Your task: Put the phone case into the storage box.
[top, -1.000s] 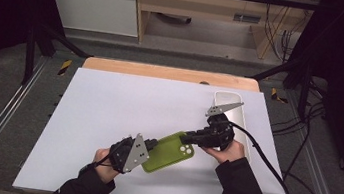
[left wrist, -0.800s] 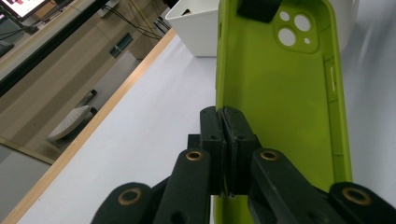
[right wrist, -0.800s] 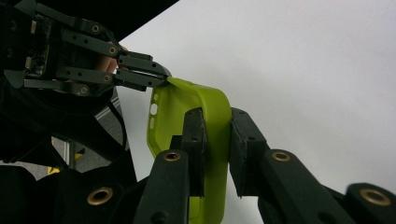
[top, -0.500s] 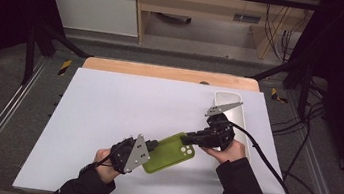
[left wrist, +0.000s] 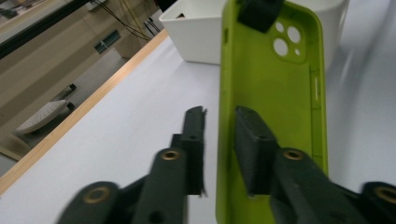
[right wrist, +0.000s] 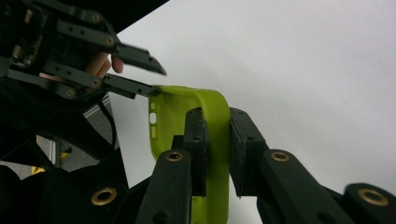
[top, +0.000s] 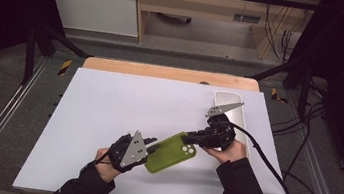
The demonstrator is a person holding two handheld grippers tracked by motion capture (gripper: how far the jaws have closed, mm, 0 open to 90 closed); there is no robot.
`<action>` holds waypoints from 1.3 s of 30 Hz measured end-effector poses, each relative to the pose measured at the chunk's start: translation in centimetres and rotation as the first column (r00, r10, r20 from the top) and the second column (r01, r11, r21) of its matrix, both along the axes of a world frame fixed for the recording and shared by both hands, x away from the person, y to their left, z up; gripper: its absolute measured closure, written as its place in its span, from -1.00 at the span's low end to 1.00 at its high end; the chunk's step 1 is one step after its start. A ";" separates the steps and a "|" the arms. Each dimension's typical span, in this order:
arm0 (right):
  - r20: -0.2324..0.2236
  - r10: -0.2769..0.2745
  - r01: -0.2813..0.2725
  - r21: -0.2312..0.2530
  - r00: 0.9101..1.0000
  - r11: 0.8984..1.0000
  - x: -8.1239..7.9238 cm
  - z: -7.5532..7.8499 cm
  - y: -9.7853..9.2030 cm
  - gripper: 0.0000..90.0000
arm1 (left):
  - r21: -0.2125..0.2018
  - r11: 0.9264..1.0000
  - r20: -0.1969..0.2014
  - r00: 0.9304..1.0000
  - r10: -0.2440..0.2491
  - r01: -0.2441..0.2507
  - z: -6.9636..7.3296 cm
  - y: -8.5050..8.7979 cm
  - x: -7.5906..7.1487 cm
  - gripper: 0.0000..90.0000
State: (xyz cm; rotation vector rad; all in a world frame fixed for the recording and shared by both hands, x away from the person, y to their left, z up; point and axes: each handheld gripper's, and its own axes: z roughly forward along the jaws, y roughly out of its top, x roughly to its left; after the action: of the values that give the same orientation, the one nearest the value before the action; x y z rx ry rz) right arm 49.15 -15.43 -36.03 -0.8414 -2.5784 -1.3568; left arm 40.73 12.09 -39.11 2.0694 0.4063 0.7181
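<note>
Above the desk point(top: 108, 109) the green phone case point(top: 171, 152) hangs between both grippers; right gripper point(top: 189, 138) clamps its camera end; left gripper point(top: 152, 147) has just been opening, its jaws straddling the other end loosely, so the handover seems nearly complete.

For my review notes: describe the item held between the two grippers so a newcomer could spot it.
On the white table, near its front edge, look between the two hands. It is a lime-green phone case with camera cut-outs, the one bright thing there, unlike the white tray behind.

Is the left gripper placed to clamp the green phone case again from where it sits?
Probably yes: the left gripper has just opened, its jaws still astride the green phone case edge, with nothing between.
</note>
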 end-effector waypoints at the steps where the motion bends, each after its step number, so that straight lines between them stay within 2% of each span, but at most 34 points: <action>1: 0.002 -0.002 0.002 -0.002 1.000 1.000 0.0 0.0 0.0 0.76 | -0.017 1.000 -0.008 1.000 0.002 -0.002 0.1 0.1 0.1 0.47; 3: 0.005 -0.009 0.009 -0.003 1.000 1.000 0.0 0.1 -0.1 0.76 | -0.057 0.998 -0.017 1.000 0.016 -0.017 0.3 0.4 0.1 0.28; 4: 0.009 -0.011 0.011 -0.001 1.000 1.000 0.0 0.2 -0.2 0.76 | -0.079 0.997 -0.036 0.999 0.020 -0.023 0.4 0.5 0.2 0.17; 7: 0.019 -0.013 0.013 0.001 1.000 1.000 0.0 0.3 -0.3 0.76 | -0.148 0.988 -0.071 0.997 0.033 -0.043 0.7 1.0 0.6 -0.07; 8: 0.023 -0.013 0.013 0.000 1.000 1.000 0.0 0.4 -0.4 0.76 | -0.168 0.984 -0.091 0.995 0.038 -0.053 0.8 1.3 0.8 -0.12; 12: 0.039 -0.016 0.017 -0.011 0.999 1.000 -0.1 0.5 -0.6 0.76 | -0.229 0.969 -0.130 0.989 0.064 -0.093 1.0 2.3 1.4 -0.31; 15: 0.048 -0.018 0.019 -0.010 0.999 1.000 -0.1 0.8 -0.8 0.76 | -0.265 0.957 -0.178 0.981 0.071 -0.117 1.0 2.9 1.9 -0.53; 17: 0.056 -0.018 0.018 -0.007 0.998 1.000 -0.1 0.9 -0.9 0.76 | -0.278 0.951 -0.200 0.977 0.078 -0.133 1.0 3.3 2.2 -0.64; 20: 0.077 -0.025 0.025 -0.011 0.997 1.000 -0.3 1.2 -1.2 0.76 | -0.302 0.942 -0.208 0.975 0.084 -0.145 0.9 3.9 2.5 -0.72; 25: 0.115 -0.029 0.032 -0.022 0.993 0.999 -0.5 1.8 -1.7 0.76 | -0.316 0.937 -0.216 0.973 0.084 -0.151 0.9 4.7 2.8 -0.83; 28: 0.133 -0.032 0.036 -0.026 0.991 0.999 -0.6 2.1 -2.0 0.76 | -0.329 0.932 -0.225 0.971 0.083 -0.155 0.7 5.4 3.0 -0.87; 31: 0.152 -0.036 0.041 -0.026 0.988 0.999 -0.8 2.6 -2.3 0.76 | -0.352 0.922 -0.233 0.969 0.079 -0.160 0.5 6.3 2.9 -0.89; 33: 0.168 -0.040 0.045 -0.025 0.985 0.999 -0.9 2.9 -2.6 0.76 | -0.352 0.921 -0.239 0.967 0.082 -0.165 0.4 6.9 2.9 -0.89; 39: 0.220 -0.047 0.056 -0.034 0.974 0.998 -1.3 4.0 -3.1 0.76 | -0.366 0.911 -0.256 0.962 0.099 -0.191 -0.1 8.7 2.7 -0.90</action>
State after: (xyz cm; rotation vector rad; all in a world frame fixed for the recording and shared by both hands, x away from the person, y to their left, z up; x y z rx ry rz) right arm 47.90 -18.49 -32.03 -0.8115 -2.7748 -1.4949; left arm 43.40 20.83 -39.17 1.7576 0.7800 0.4355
